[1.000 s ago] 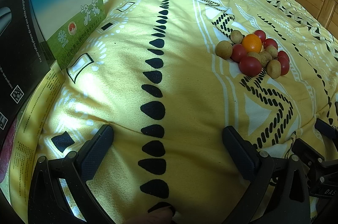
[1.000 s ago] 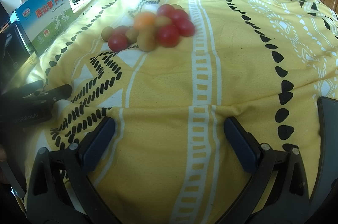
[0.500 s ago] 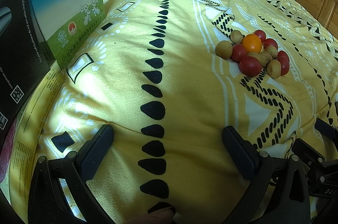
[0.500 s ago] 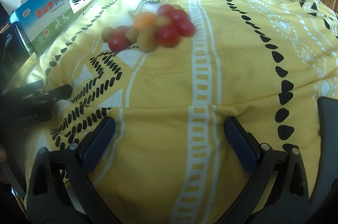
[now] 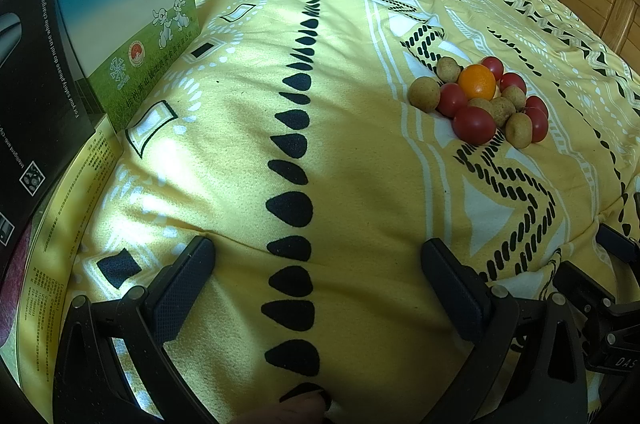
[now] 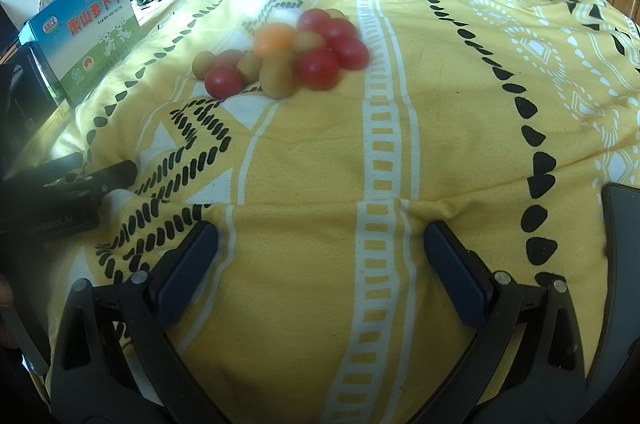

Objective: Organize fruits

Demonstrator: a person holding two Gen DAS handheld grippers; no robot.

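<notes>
Yellow patterned blanket [image 5: 240,127] underneath. Left gripper [image 5: 316,264] spread wide, empty, low over the cloth. Right gripper [image 6: 320,244] likewise spread, empty. Fruit pile [image 6: 280,57] ahead, well apart from both. Box [image 5: 128,15] standing at far left.

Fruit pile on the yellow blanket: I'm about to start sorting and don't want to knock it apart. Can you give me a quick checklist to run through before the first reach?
1. Left gripper jaws open and empty: ok.
2. Right gripper jaws open and empty: ok.
3. Fruit pile in plain sight of both cameras: ok.
4. Blanket bare between right gripper and pile: ok.
5. Single fruit free to grasp: not ok; the orange, tomatoes and brown fruits touch one another.
6. Container for sorted fruit: cannot tell; only a box stands at the blanket's edge.
</notes>
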